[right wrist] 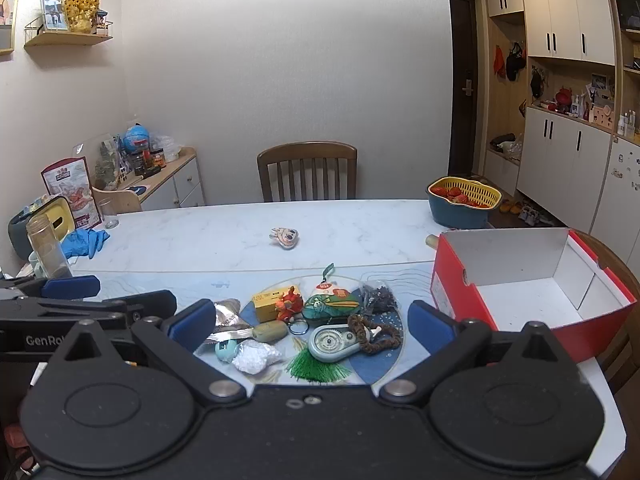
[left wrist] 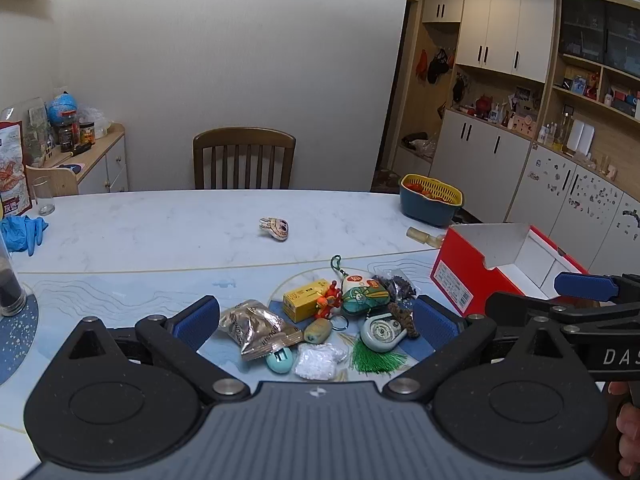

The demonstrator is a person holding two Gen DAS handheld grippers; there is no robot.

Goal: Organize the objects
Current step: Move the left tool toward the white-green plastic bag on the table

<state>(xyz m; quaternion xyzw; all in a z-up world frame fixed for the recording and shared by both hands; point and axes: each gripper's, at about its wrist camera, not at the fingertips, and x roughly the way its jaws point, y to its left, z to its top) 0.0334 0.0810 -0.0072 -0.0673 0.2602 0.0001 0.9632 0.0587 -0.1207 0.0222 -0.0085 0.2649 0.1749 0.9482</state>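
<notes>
A pile of small items lies on the table near me: a foil snack packet (left wrist: 256,332), a yellow box (left wrist: 305,300), a green plush charm (left wrist: 364,296), a round tape dispenser (left wrist: 382,334), a green tassel (left wrist: 376,360) and a white pouch (left wrist: 318,362). An open red box (left wrist: 500,276) with a white inside stands to the right. My left gripper (left wrist: 316,320) is open above the pile, nothing between its fingers. In the right wrist view, my right gripper (right wrist: 312,324) is also open over the same pile, beside the red box (right wrist: 528,284).
A small rabbit charm (left wrist: 275,229) lies alone mid-table. A blue and yellow basket (left wrist: 431,199) of red fruit sits at the far right, blue gloves (left wrist: 22,232) and a glass (left wrist: 43,196) at the far left. A wooden chair (left wrist: 244,158) stands behind the table.
</notes>
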